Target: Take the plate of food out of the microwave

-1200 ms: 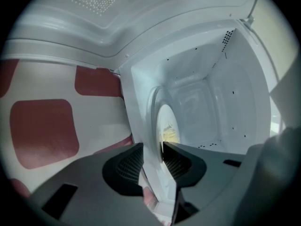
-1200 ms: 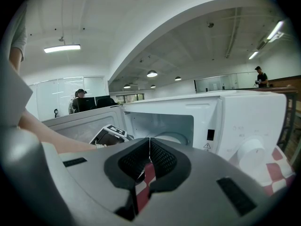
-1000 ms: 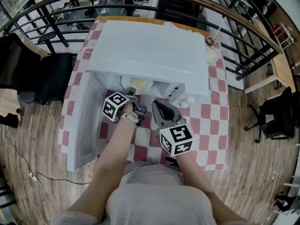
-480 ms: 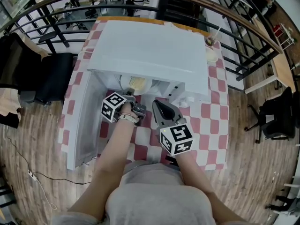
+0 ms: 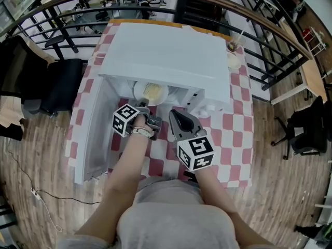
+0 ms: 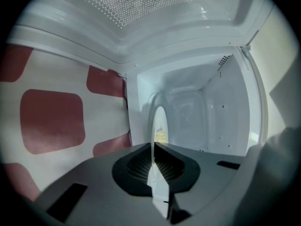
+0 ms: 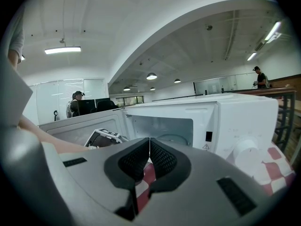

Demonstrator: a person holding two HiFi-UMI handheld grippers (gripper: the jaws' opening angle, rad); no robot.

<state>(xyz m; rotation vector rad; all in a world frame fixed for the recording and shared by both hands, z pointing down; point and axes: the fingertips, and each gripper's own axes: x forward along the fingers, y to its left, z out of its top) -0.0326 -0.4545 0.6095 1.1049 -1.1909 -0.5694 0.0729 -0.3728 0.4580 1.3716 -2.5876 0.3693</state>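
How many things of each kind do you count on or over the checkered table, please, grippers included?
Microwave: 1
Plate of food: 1
Cup with a straw: 1
Grippers (left gripper, right gripper): 2
Total: 5

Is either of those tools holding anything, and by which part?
The left tool clamps the plate of food by its near rim, jaws just closed; the right tool is empty.

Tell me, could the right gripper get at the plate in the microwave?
Probably yes: the microwave door stands open, and the left gripper, jaws just closed on the plate, leaves most of its rim bare. The right gripper would need its shut jaws opened.
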